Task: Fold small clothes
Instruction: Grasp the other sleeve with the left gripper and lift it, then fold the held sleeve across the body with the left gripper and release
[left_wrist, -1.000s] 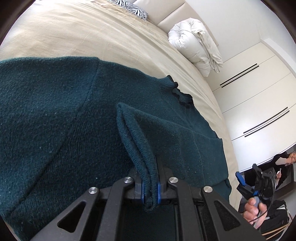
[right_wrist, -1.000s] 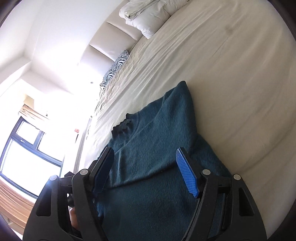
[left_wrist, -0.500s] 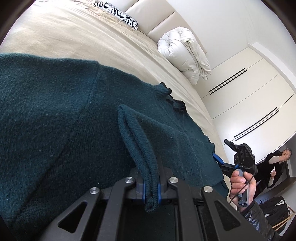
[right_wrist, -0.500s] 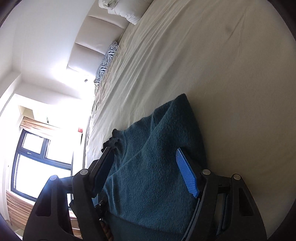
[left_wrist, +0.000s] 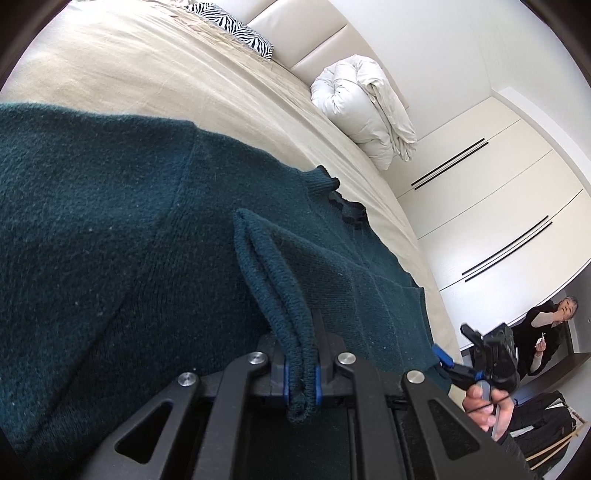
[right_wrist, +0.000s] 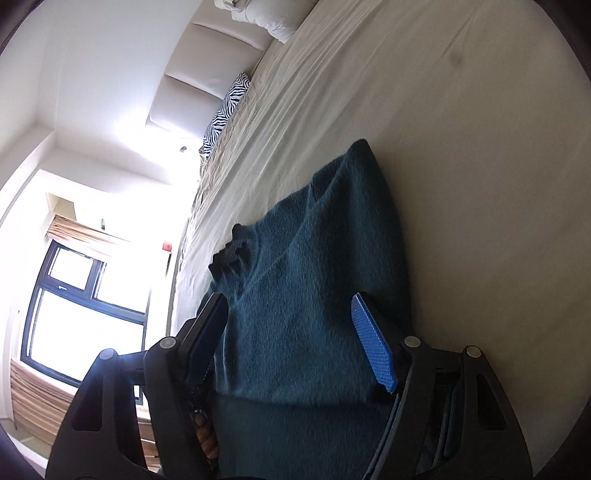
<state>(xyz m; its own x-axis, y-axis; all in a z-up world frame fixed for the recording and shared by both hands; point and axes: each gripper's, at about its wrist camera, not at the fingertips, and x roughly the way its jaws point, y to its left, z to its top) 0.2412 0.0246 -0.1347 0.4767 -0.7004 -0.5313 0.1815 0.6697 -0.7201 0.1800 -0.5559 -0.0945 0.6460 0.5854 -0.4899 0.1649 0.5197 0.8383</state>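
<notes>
Teal knit covers most of both views: a dark sweater (left_wrist: 110, 229) lies spread on the cream sheet of a bed (left_wrist: 129, 62), its ruffled collar (left_wrist: 347, 210) toward the side edge of the mattress that faces the white wardrobe doors (left_wrist: 491, 206). The left gripper (left_wrist: 300, 376) has its fingers pressed nearly together, pinching a doubled ribbed hem of the sweater that rises in a narrow fold above the rest of the cloth. The right gripper (right_wrist: 295, 332) hangs over the sweater's other side with its fingers spread wide; knit shows between them, but the blue pads (right_wrist: 373, 347) do not press on it. From the left wrist view that gripper appears at the bed's side edge, held by a hand (left_wrist: 484, 406). A zebra-striped pillow (left_wrist: 236, 29) and a rolled white duvet (left_wrist: 365, 107) lie along the headboard edge.
</notes>
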